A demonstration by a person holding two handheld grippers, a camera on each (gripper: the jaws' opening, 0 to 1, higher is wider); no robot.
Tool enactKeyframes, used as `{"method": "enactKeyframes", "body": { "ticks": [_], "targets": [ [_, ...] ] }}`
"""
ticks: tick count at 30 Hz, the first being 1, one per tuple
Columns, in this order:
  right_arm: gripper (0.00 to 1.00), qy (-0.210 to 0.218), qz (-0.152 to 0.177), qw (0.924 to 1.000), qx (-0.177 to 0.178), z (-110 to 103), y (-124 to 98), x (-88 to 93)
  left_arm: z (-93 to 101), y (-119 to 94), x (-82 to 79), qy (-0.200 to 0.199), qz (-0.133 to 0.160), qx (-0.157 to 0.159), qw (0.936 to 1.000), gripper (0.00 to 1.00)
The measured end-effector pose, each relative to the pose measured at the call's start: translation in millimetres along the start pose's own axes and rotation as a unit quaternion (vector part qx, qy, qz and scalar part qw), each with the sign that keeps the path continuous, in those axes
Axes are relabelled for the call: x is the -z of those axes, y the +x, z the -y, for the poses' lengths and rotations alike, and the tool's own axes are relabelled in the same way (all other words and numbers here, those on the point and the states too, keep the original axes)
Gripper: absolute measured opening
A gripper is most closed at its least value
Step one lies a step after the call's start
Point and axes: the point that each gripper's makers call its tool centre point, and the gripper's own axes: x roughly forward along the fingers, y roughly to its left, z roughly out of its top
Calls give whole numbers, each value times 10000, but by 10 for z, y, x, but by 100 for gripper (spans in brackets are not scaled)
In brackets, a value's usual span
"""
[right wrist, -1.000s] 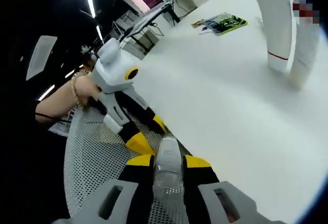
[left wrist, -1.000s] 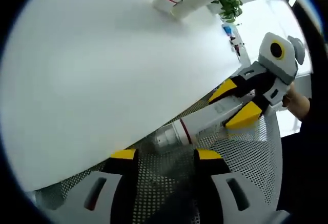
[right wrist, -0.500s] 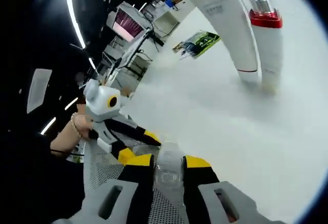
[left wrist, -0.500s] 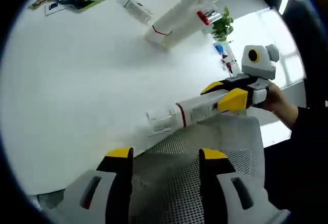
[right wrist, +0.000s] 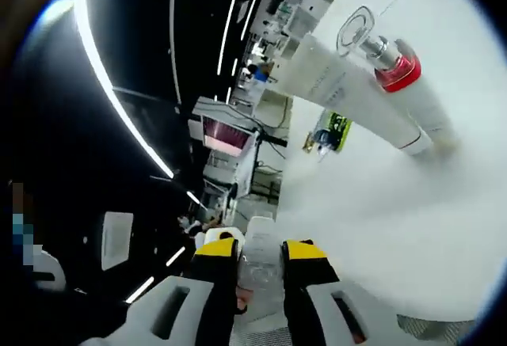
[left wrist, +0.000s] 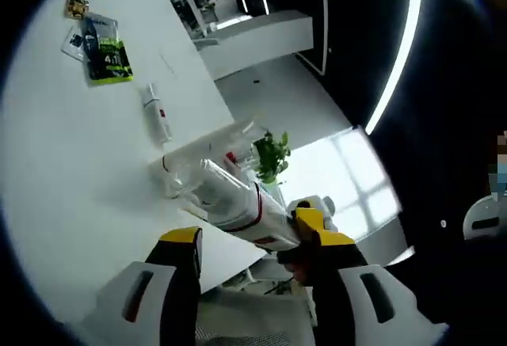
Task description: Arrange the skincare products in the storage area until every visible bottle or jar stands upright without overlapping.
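Right gripper view: my right claw is clenched on a white bottle with a clear cap, lifted above the white desk. Left gripper view: I see that bottle's red band, its body crossing just beyond my released left claw. Two tall bottles stand upright farther off.

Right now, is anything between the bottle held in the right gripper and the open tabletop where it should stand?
Nothing visible blocks it. The right gripper holds the bottle over bare white table. The two standing bottles are farther along the table, off to one side.
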Motion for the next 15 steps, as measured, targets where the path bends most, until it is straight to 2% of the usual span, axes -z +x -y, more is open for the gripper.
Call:
{"method": "enactKeyframes", "body": {
  "ticks": [4,6,8,13,15],
  "targets": [
    [12,198,399,9978,-485,-217,-3,-57,184,19,-192,-110,541,248,9982,46],
    [12,167,391,9977,-524,-242,-6,-36,284,28,-260,-132,728,371,9966,44],
    [12,369,490,9957,-689,-307,-4,-34,352,36,-309,-145,832,405,9956,41],
    [13,436,557,9941,-821,-347,13,11,456,77,-372,14,890,350,9954,31],
    [13,557,632,9922,-920,-374,18,11,420,80,-382,69,882,129,9960,26]
  ]
}}
